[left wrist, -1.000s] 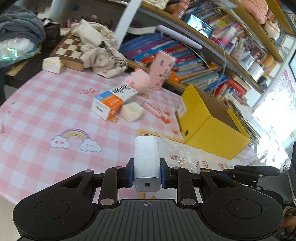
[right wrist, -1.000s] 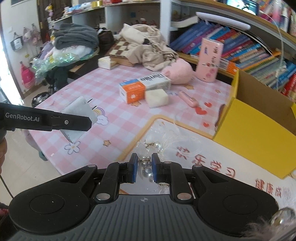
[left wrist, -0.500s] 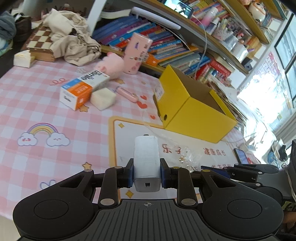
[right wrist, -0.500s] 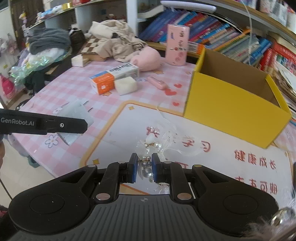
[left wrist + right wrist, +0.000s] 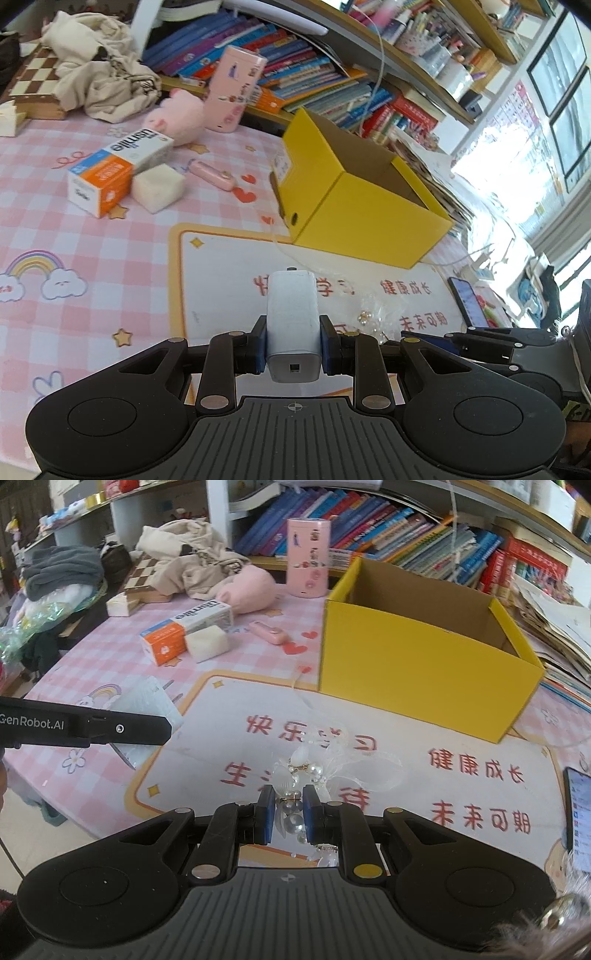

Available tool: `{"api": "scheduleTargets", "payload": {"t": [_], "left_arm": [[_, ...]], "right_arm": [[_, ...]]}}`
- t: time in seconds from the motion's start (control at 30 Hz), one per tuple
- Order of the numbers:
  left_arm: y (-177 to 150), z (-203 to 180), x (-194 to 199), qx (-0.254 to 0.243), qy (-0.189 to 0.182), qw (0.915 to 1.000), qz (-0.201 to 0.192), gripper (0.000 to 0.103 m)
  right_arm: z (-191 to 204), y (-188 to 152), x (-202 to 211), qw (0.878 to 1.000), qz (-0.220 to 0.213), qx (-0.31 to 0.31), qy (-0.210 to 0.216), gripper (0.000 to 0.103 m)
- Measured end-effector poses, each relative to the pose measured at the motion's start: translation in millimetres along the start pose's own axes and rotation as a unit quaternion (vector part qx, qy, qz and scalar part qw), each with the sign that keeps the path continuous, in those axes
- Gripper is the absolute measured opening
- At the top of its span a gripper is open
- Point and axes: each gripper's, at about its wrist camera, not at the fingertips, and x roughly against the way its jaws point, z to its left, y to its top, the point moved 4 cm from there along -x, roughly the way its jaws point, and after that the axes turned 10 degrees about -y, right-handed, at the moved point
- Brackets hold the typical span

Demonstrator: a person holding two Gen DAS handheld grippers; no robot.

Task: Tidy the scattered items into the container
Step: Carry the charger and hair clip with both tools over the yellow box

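The open yellow cardboard box point(image 5: 424, 664) at my one o'clock on the pink checked counter point(image 5: 92, 258) looks empty as far as I can see inside, so I judge nothing is stowed yet. At eleven o'clock the orange-and-white carton point(image 5: 186, 627), the white foam block point(image 5: 207, 648) touching it, the pink plush toy point(image 5: 247, 589) and the small pink case point(image 5: 267, 633) lie unpicked. My left hand-held gripper point(image 5: 293, 347) is clamped on a pale grey rectangular charger block point(image 5: 293, 325), matte, with a port facing me. My right hand-held gripper point(image 5: 289, 814) pinches a clear bag of pearl trinkets point(image 5: 325, 768), crinkly and limp, sagging forward over the white mat.
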Motion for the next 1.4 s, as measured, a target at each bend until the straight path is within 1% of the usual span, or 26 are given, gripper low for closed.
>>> {"api": "scheduleTargets", "payload": {"t": [0.33, 0.77, 1.23, 1.33, 1.4], "left_arm": [[4.0, -17.4, -21.8, -0.017, -0.019, 0.9995, 0.017, 0.025], [11.2, -32.6, -54.1, -0.016, -0.022, 0.9991, 0.033, 0.025], [23.4, -58.2, -102.2, -0.018, -0.017, 0.9984, 0.051, 0.025], [27.3, -65.4, -111.4, -0.022, -0.014, 0.9983, 0.053, 0.025], [32.9, -71.2, -114.5, -0.027, -0.013, 0.9984, 0.047, 0.025]], "right_arm": [[-26.0, -5.6, 0.7, 0.999, 0.005, -0.026, -0.024, 0.015], [-60.4, -6.4, -8.9, 0.999, 0.02, -0.04, -0.029, 0.015], [-116.4, -0.2, -27.5, 0.998, 0.035, -0.049, -0.02, 0.015], [-126.2, 3.8, -29.4, 0.998, 0.032, -0.049, -0.012, 0.015], [-133.1, 8.8, -27.0, 0.999, 0.02, -0.049, -0.004, 0.015]]}}
